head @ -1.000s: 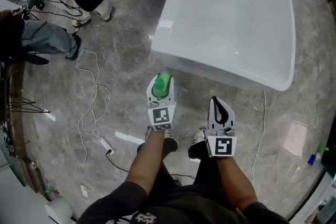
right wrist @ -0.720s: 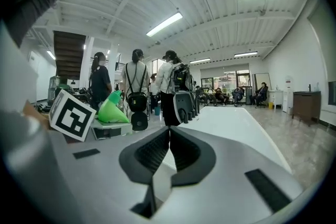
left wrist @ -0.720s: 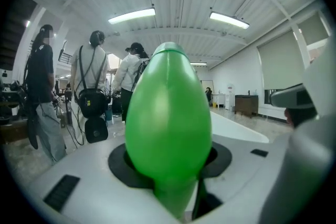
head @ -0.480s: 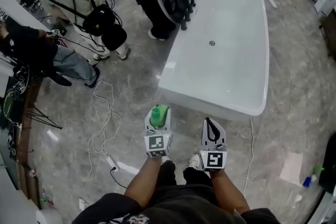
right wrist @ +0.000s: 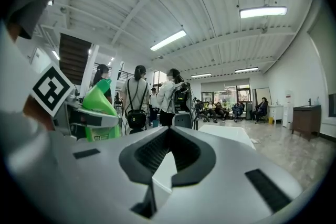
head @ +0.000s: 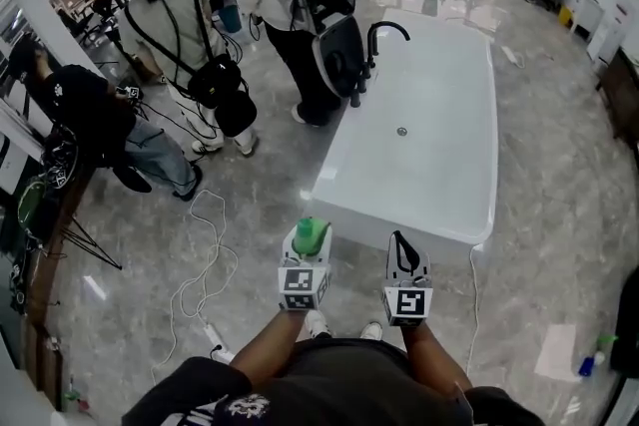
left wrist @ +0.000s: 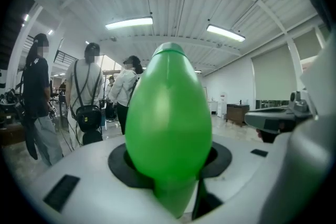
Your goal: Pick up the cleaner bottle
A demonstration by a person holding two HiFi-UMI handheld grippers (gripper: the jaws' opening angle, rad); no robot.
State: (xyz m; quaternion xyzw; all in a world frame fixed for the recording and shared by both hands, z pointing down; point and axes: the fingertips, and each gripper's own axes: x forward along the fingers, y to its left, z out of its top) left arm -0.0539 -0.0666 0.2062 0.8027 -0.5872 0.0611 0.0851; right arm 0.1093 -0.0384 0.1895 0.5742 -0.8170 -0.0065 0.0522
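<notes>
The cleaner bottle [head: 311, 234] is bright green with a rounded body, held upright in the air in front of me. My left gripper [head: 308, 244] is shut on it, and the bottle [left wrist: 168, 118] fills the middle of the left gripper view between the jaws. My right gripper [head: 403, 252] hovers beside it on the right, shut and empty, its black pads meeting at the tips [right wrist: 167, 152]. From the right gripper view the bottle [right wrist: 100, 105] shows at the left, clamped in the other gripper.
A white freestanding bathtub [head: 349, 177] with a black faucet [head: 384, 30] stands straight ahead. Several people with bags stand at the back left [head: 175, 25]. A white cable [head: 200, 254] lies on the grey floor at left. A small blue bottle [head: 589, 361] stands at far right.
Both grippers have risen with the green bottle still clamped in the left one. The head view has lifted from the floor, so the whole tub and the people now show.
</notes>
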